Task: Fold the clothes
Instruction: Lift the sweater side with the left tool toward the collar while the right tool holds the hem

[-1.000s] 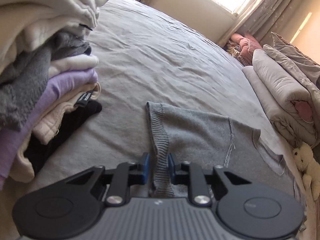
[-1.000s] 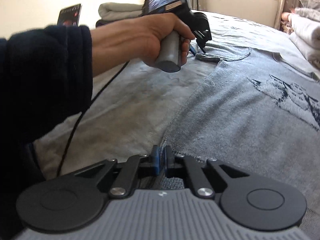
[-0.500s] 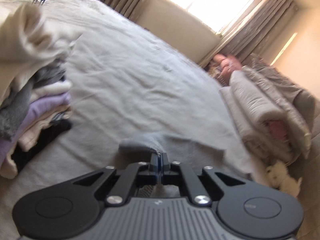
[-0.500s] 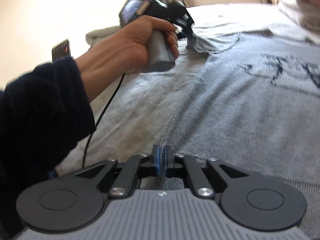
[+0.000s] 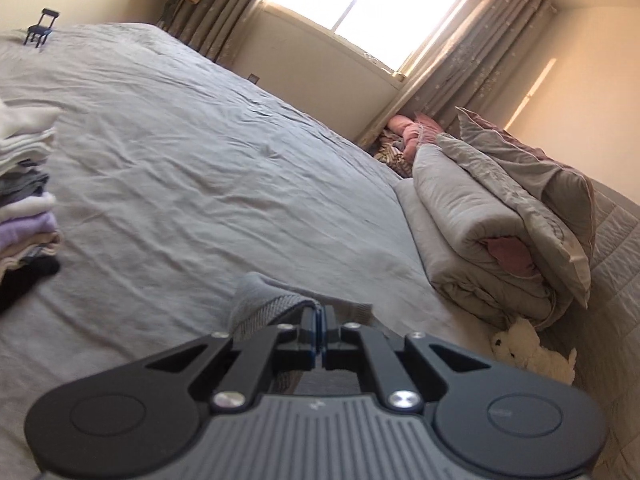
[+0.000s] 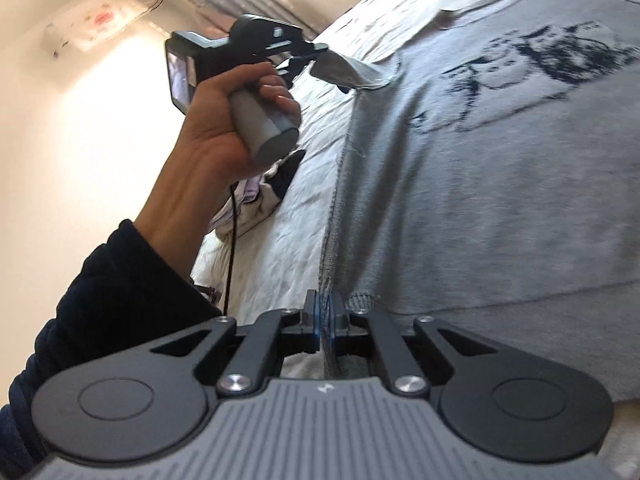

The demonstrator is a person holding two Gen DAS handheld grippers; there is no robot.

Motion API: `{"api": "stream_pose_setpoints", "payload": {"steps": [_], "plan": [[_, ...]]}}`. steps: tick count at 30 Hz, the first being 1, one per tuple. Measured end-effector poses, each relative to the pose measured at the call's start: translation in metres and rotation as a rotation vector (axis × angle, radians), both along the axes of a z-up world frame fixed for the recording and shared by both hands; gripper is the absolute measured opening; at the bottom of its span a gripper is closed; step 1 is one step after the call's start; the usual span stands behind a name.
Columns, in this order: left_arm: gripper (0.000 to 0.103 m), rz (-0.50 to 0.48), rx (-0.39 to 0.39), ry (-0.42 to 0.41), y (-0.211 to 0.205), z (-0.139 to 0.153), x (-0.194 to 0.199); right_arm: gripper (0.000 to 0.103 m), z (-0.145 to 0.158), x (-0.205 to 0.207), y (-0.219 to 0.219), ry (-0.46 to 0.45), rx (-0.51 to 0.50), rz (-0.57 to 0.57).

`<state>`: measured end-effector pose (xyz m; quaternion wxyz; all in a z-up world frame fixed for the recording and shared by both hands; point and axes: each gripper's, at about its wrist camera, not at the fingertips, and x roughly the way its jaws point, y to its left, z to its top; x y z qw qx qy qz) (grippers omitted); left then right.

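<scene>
The left tool (image 5: 319, 316) is pinching the cuff of the gray sweater (image 6: 500, 184). The right tool (image 6: 326, 312) is pinching its bottom edge over the bed (image 5: 192, 168).

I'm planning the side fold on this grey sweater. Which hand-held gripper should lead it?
Probably left: the left hand-held gripper is shut on the grey sweater sleeve cuff, already raised; the right hand-held gripper pins the hem.

Ahead of my left gripper I see a rolled duvet (image 5: 460, 216) with a pillow (image 5: 532, 184) on it, a white plush toy (image 5: 528, 350) just beside, and a window (image 5: 368, 4) beyond.
</scene>
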<state>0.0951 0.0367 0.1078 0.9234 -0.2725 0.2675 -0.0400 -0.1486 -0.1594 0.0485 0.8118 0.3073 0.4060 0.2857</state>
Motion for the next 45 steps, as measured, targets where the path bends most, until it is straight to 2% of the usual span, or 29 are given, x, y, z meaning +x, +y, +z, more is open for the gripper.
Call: {"api": "stream_pose_setpoints", "payload": {"steps": [10,16,21,24,37,43,45], "plan": [[0.002,-0.069,0.081,-0.012,-0.064,0.004,0.015,0.006,-0.002,-0.01,-0.045,0.037,0.018,-0.117],[0.002,-0.124,0.136,-0.01,-0.096,-0.007,0.024,0.006,-0.007,-0.013,-0.061,0.082,-0.001,-0.146],[0.002,-0.176,0.186,-0.016,-0.125,-0.015,0.028,0.006,-0.009,-0.015,-0.067,0.084,-0.038,-0.179],[0.002,-0.192,0.226,0.005,-0.139,-0.022,0.033,0.006,-0.013,-0.014,-0.071,0.102,-0.058,-0.198],[0.002,-0.236,0.337,0.034,-0.174,-0.043,0.037,0.006,-0.022,-0.014,-0.074,0.128,-0.147,-0.238],[0.002,-0.256,0.344,0.034,-0.179,-0.047,0.037,0.006,-0.019,-0.018,-0.072,0.112,-0.186,-0.271],[0.003,-0.249,0.309,0.039,-0.173,-0.047,0.039,0.006,-0.019,-0.018,-0.071,0.104,-0.201,-0.273]]}}
